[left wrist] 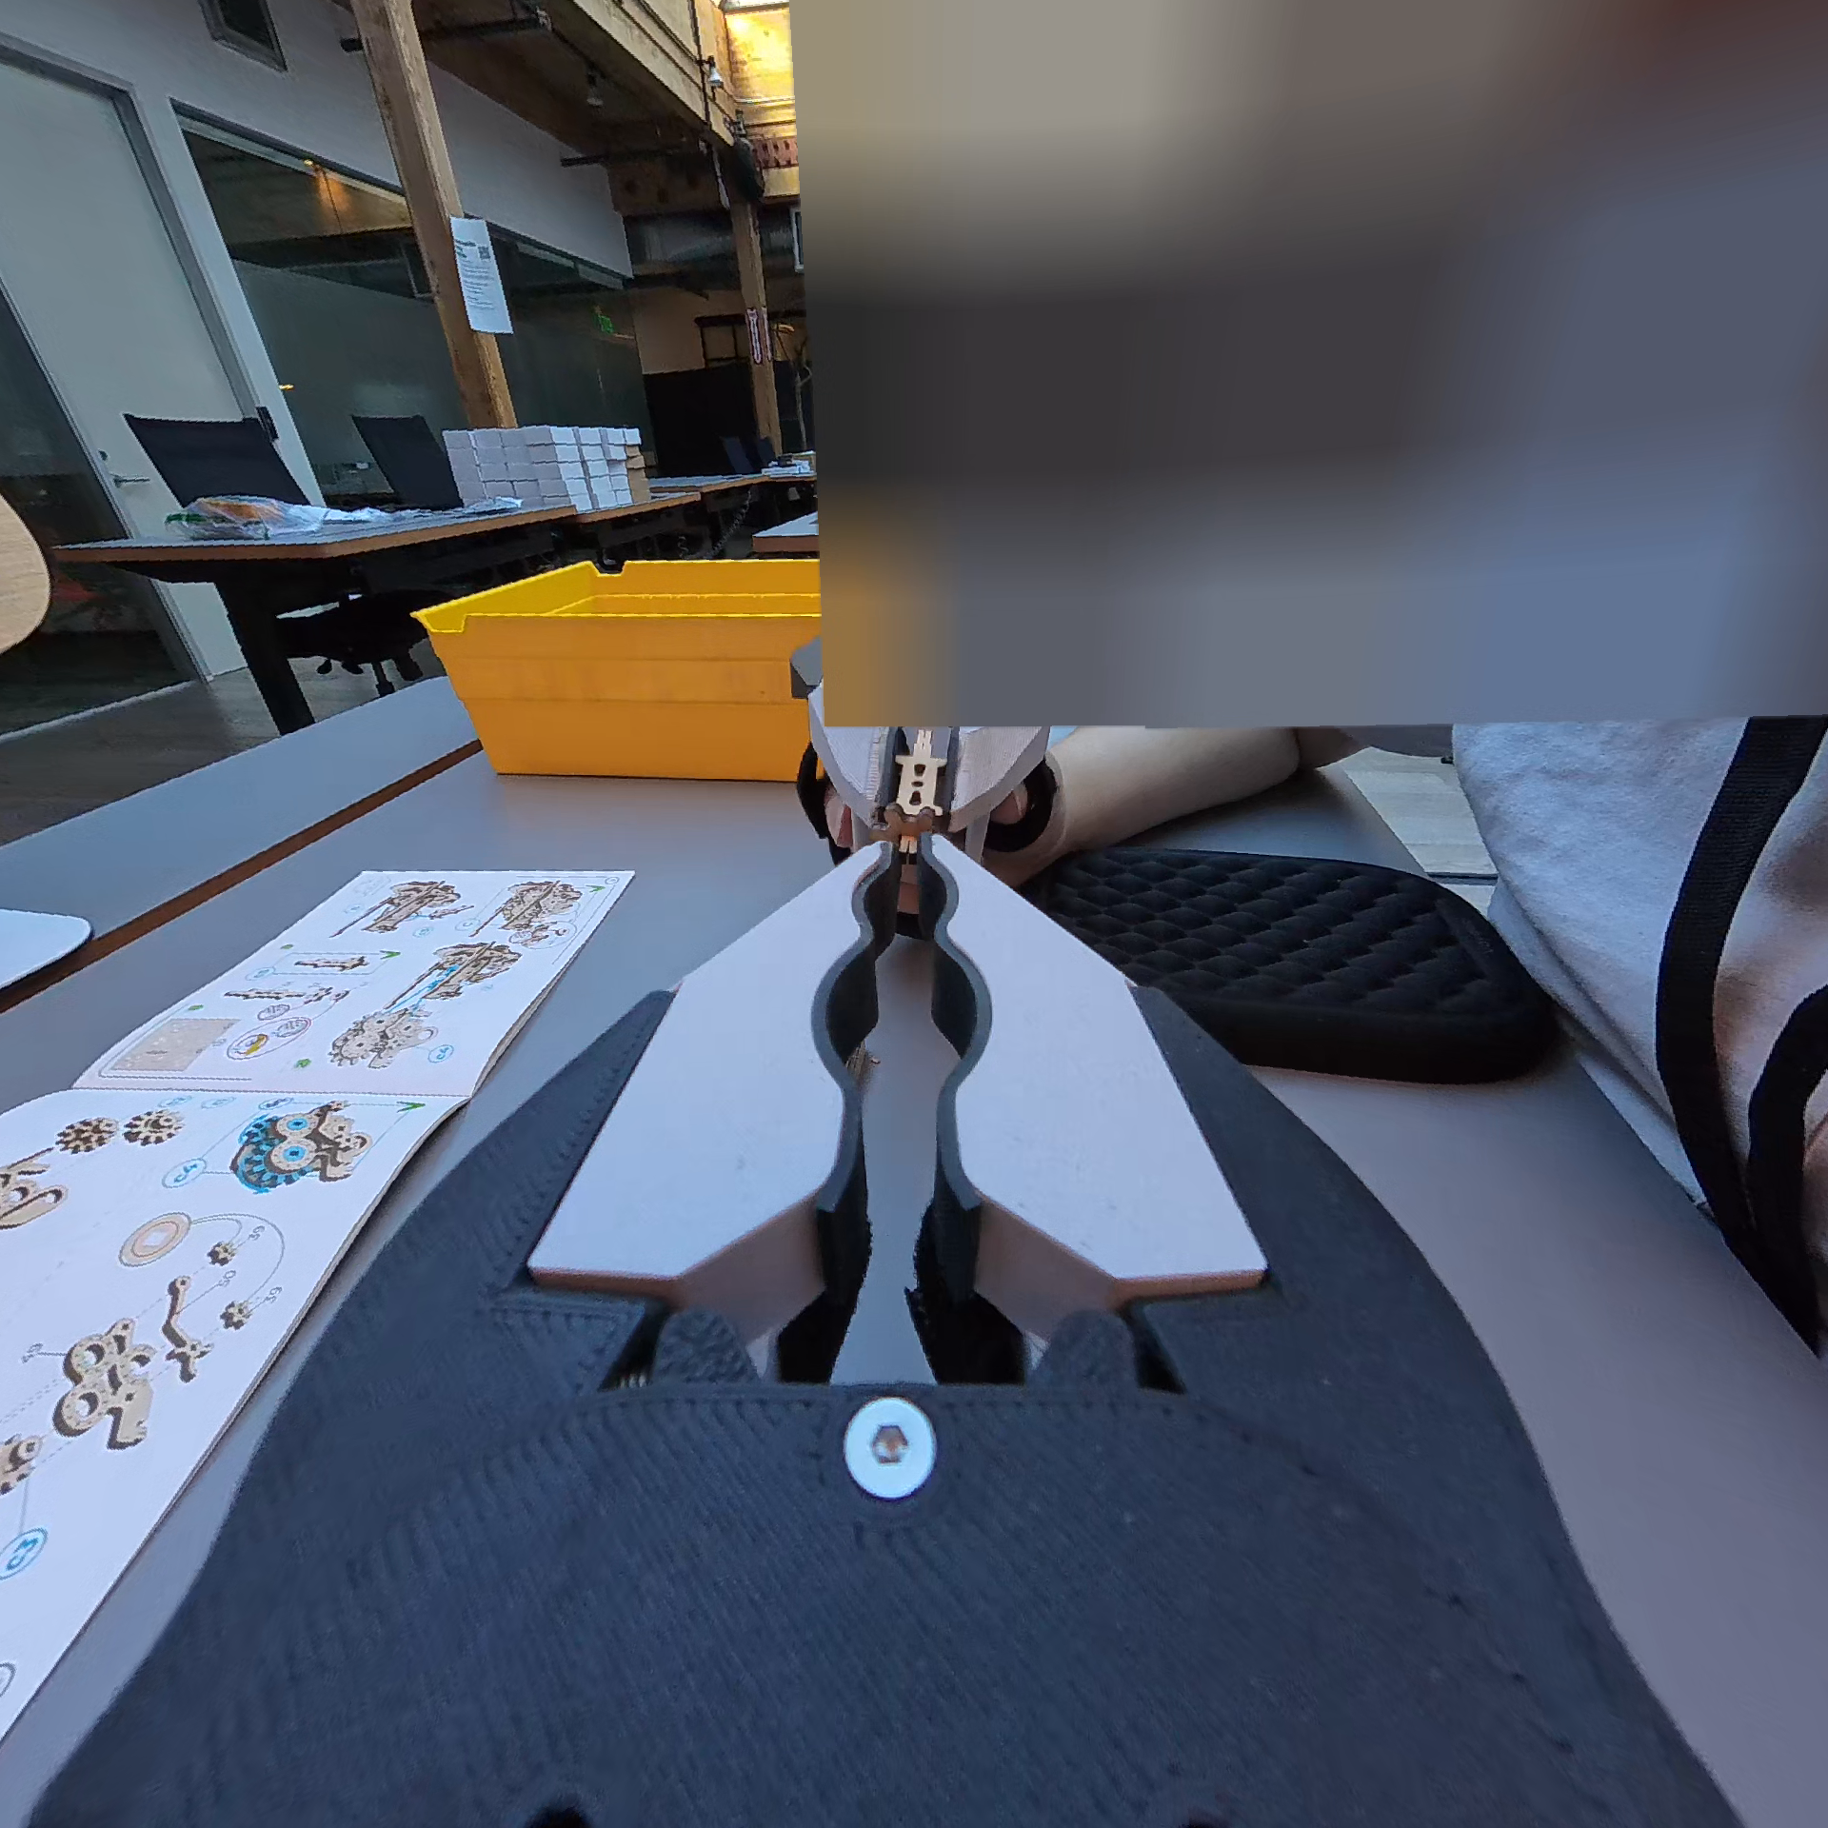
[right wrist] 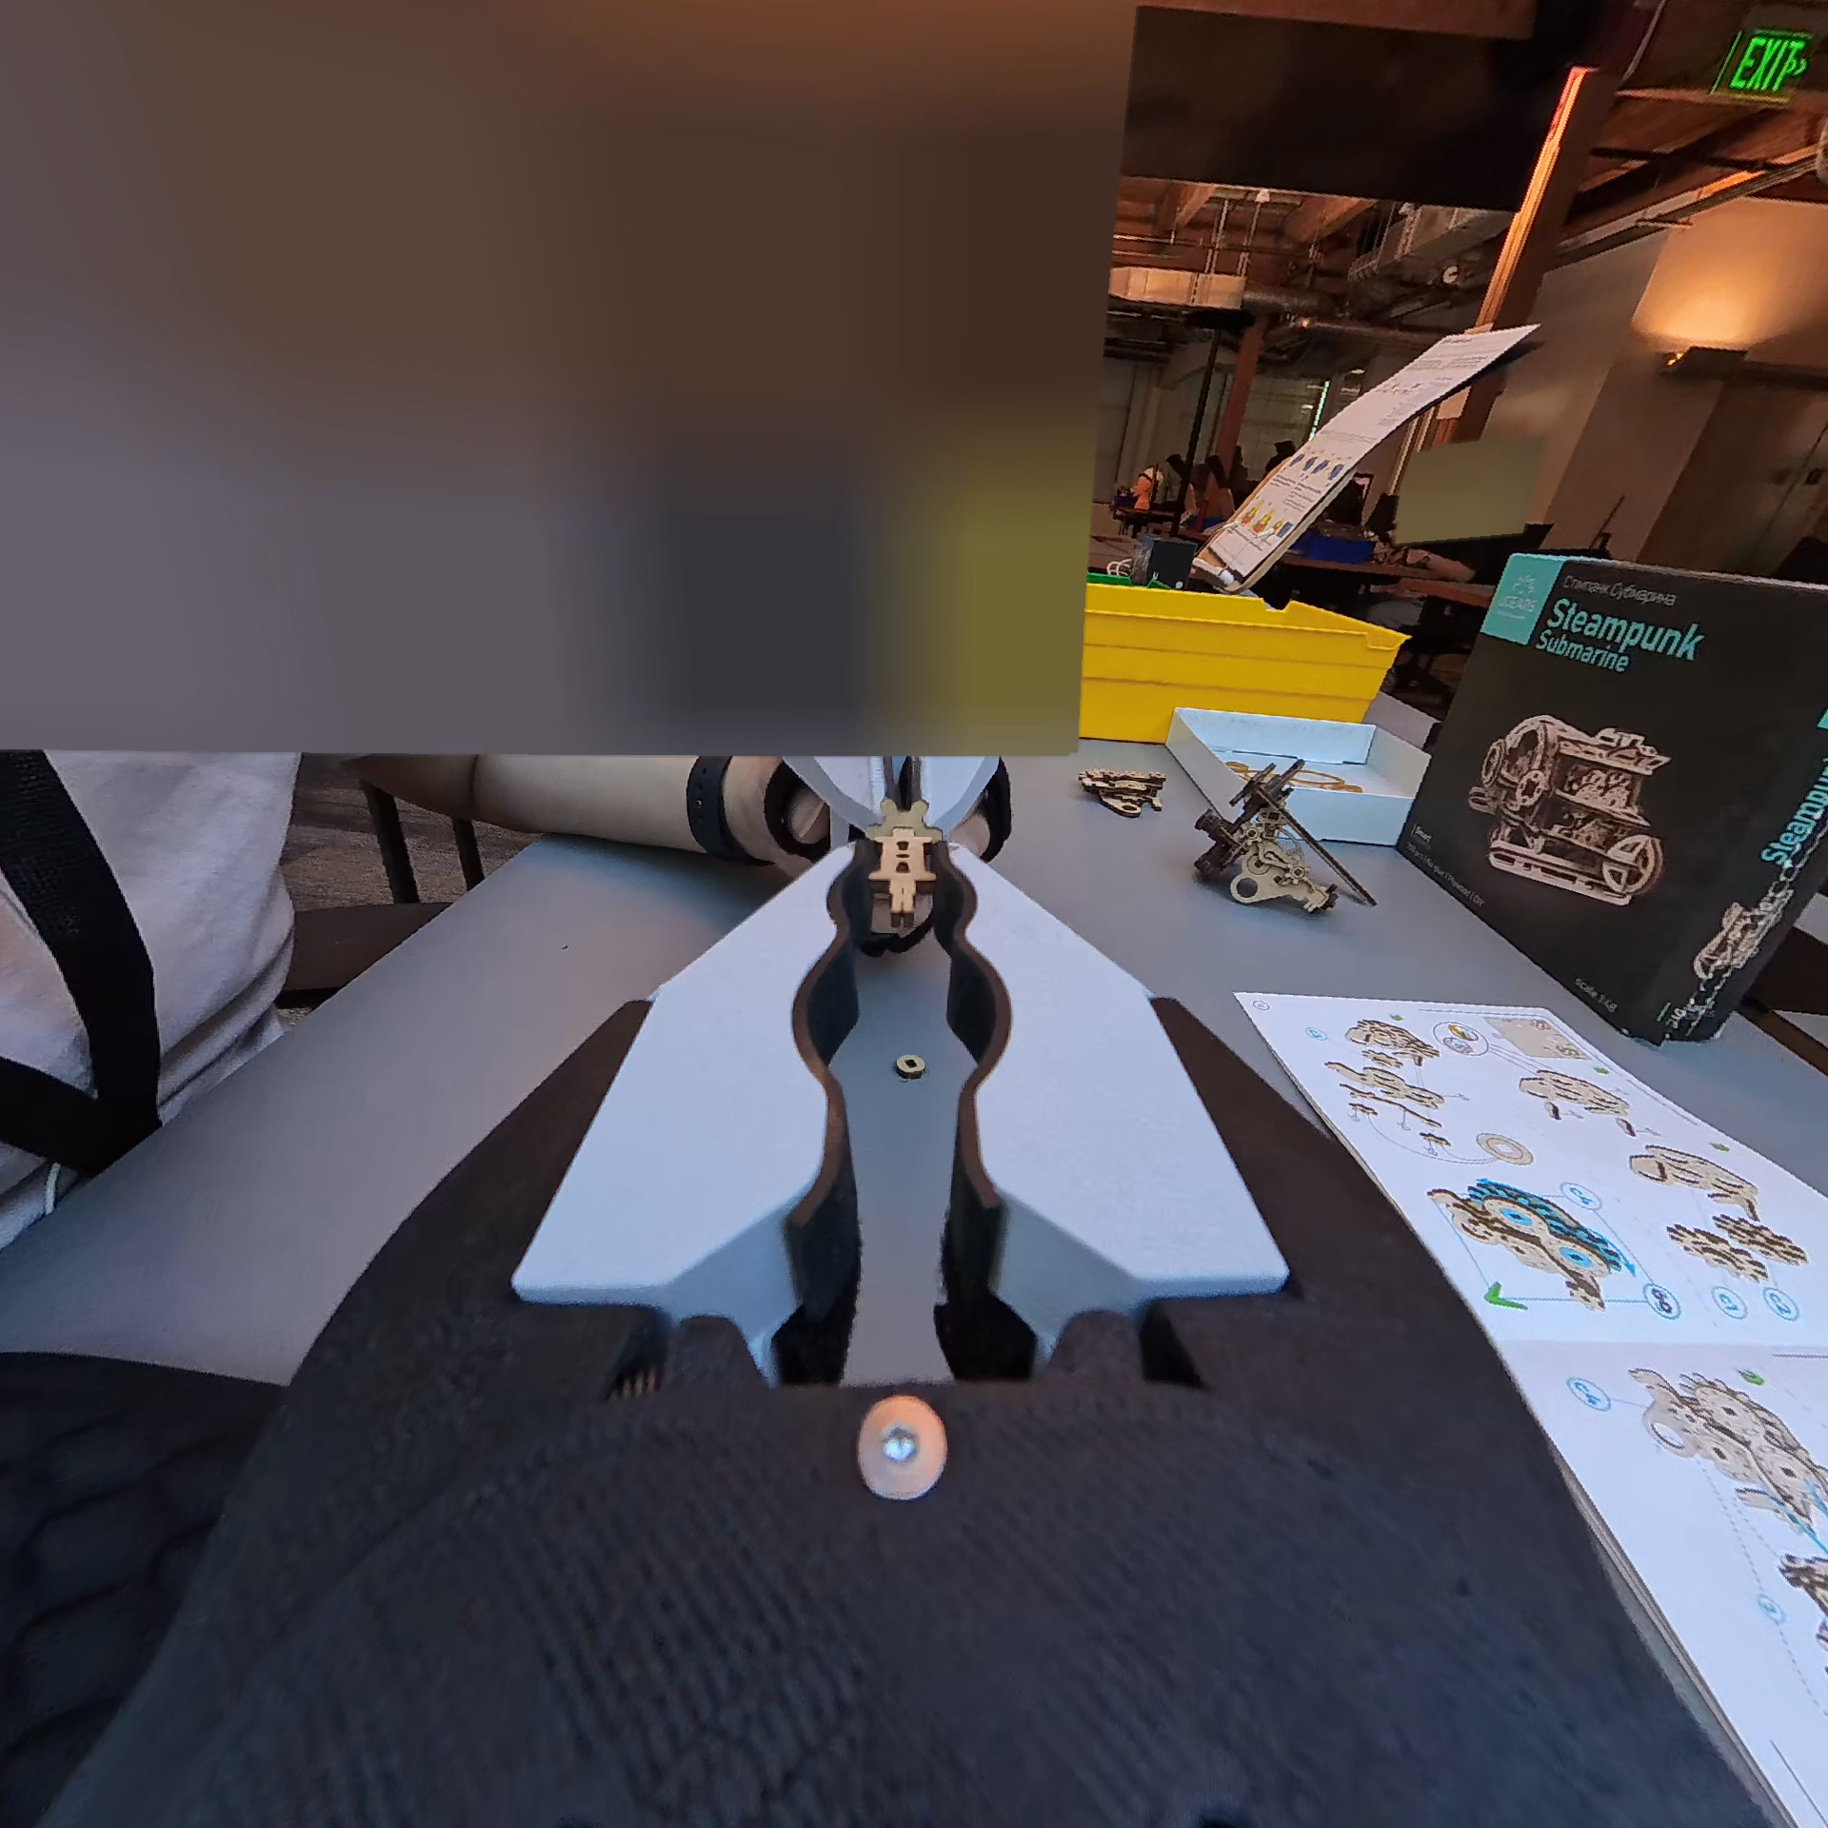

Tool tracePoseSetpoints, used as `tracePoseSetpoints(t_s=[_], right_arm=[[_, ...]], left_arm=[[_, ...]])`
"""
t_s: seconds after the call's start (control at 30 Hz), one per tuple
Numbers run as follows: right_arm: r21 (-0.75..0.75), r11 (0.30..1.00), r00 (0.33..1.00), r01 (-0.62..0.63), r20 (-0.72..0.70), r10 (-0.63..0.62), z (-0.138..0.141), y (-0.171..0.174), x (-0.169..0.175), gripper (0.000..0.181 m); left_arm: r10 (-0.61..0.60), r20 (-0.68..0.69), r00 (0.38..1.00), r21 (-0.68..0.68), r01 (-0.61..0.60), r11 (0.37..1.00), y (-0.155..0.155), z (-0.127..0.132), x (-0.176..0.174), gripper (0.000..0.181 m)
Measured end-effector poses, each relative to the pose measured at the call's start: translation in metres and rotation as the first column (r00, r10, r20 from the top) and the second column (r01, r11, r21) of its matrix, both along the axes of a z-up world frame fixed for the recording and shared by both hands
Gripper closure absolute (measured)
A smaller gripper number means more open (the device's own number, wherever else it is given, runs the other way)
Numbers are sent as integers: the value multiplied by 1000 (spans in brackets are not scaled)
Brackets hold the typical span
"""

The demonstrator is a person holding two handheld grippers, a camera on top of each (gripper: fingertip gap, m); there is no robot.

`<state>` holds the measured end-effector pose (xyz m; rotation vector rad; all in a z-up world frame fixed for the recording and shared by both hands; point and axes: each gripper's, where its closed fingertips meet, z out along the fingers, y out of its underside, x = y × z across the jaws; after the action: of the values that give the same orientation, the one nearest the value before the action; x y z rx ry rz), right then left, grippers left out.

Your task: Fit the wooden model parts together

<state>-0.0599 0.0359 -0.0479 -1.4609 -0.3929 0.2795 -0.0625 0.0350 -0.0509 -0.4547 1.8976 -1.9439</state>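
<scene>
My left gripper (left wrist: 905, 859) is shut, tips pinching the lower end of a small light wooden part (left wrist: 915, 791). The right gripper (left wrist: 925, 757) faces it from the far side and grips the same cluster. In the right wrist view my right gripper (right wrist: 902, 866) is shut on a flat wooden part with cut-outs (right wrist: 902, 875). The left gripper (right wrist: 895, 791) meets it tip to tip, with an eared wooden piece (right wrist: 902, 821) between them. I cannot tell whether the parts are joined. A small wooden ring (right wrist: 910, 1065) lies on the grey table (right wrist: 396, 1138) under my fingers.
An open instruction booklet (left wrist: 247, 1138) (right wrist: 1583, 1187) lies beside the grippers. A part-built wooden assembly (right wrist: 1266, 861), a smaller wooden piece (right wrist: 1123, 791), a white tray (right wrist: 1286, 762), the black kit box (right wrist: 1632, 791) and yellow bins (left wrist: 633, 673) stand farther back. A black quilted pad (left wrist: 1286, 959) lies under the person's forearm. The tips of both grippers are at nearly the same place. The part-built wooden assembly (right wrist: 1266, 861) is about 30 centimetres from both grippers' fingertips.
</scene>
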Motion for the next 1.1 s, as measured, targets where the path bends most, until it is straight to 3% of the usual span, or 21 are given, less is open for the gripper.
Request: tracePoseSetpoints(t_s=[1.1], right_arm=[[-93, 995, 999, 39, -30, -42, -18, 2, 8, 172]], left_arm=[[68, -48, 997, 37, -67, 997, 2, -16, 8, 181]])
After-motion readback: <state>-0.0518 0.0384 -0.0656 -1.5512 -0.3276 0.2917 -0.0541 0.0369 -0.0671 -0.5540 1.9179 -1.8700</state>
